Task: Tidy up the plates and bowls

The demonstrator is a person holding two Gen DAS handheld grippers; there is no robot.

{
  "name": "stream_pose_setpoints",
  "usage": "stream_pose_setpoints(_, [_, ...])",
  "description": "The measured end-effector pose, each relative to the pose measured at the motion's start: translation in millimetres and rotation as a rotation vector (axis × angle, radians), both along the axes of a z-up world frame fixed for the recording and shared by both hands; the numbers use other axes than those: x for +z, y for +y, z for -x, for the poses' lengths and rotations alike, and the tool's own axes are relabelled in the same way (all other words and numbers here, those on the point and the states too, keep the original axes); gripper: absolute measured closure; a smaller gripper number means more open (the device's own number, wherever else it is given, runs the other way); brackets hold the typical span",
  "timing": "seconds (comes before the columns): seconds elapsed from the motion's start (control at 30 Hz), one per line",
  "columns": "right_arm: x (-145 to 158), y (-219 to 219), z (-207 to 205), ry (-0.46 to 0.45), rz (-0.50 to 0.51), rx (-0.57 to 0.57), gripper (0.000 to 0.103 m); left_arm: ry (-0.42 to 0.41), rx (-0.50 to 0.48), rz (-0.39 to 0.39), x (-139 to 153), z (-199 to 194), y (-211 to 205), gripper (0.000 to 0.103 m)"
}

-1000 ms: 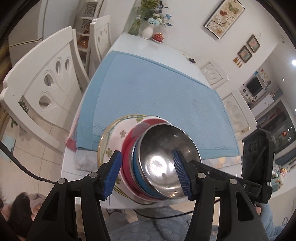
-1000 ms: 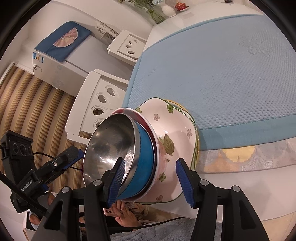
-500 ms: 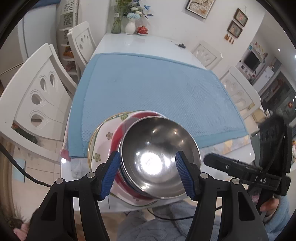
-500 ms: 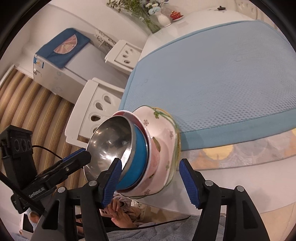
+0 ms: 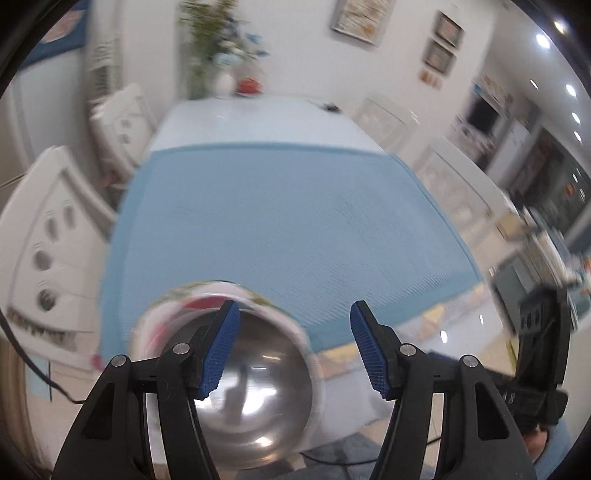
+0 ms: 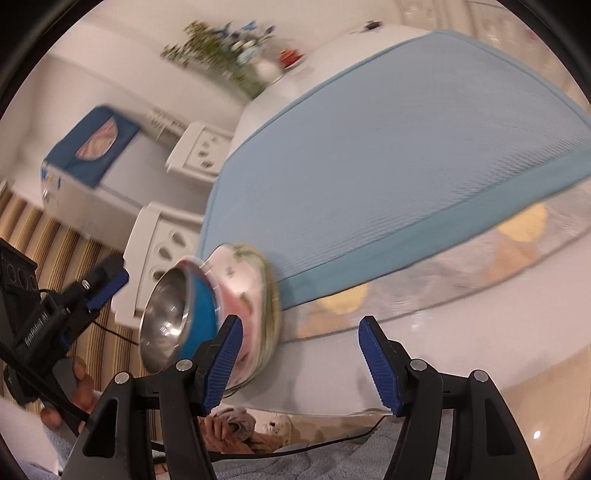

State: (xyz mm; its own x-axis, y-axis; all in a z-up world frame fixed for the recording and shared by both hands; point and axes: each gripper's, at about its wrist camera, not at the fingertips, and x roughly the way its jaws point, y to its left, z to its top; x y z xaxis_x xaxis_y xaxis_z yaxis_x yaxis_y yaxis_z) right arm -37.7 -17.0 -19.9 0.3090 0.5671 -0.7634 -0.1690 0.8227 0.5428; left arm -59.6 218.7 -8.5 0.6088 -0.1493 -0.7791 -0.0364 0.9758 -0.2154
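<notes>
Left wrist view: the nested stack, steel bowl [image 5: 255, 387] uppermost, is seen at the counter's [image 5: 258, 122] near left corner on the blue mat [image 5: 295, 229]. Left gripper [image 5: 293, 345] jaws are parted, nothing gripped; right gripper [image 6: 299, 360] jaws likewise, just opened wider.

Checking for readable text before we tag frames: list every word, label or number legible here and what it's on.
None reads cleanly.
Left gripper body: white lettering along the black housing, too blurred to read.
Right gripper housing: faint marks, unreadable.
Appliance at left: small coloured sticker, too blurred.
Wall pictures: no legible text.
</notes>
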Motion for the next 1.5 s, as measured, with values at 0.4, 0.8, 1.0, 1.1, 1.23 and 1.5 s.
stream_pose_setpoints(0.4, [9.6, -86.4, -24.8, 0.027, 0.011, -0.186, 0.037, 0.021, -0.306, -0.018, 0.2, -49.6, -117.9, 0.043])
stream_pose_setpoints(0.8, [11.2, -126.2, -119.5, 0.085, 0.134, -0.127, 0.033, 0.124, -0.266, 0.002, -35.6, -137.1, -164.1, 0.04])
stream_pose_setpoints(1.0, [-22.0, -123.8, -184.4, 0.151, 0.191, -0.066, 0.033, 0.24, -0.158, -0.086, -73.3, -176.0, -163.5, 0.04])
stream_pose_setpoints(1.1, [-49.9, -127.3, -215.3, 0.226, 0.196, -0.106, 0.028, 0.259, -0.114, -0.106, -85.4, -188.3, -157.1, 0.04])
stream_pose_setpoints(1.23, [-40.4, -114.8, -236.0, 0.098, 0.302, -0.063, 0.026, 0.235, -0.015, -0.105, -94.3, -206.8, -146.1, 0.04])
stream_pose_setpoints(1.5, [-50.5, -101.1, -237.0, -0.103, 0.426, -0.009, 0.005, 0.232, 0.233, -0.179, -144.9, -227.6, -125.4, 0.032])
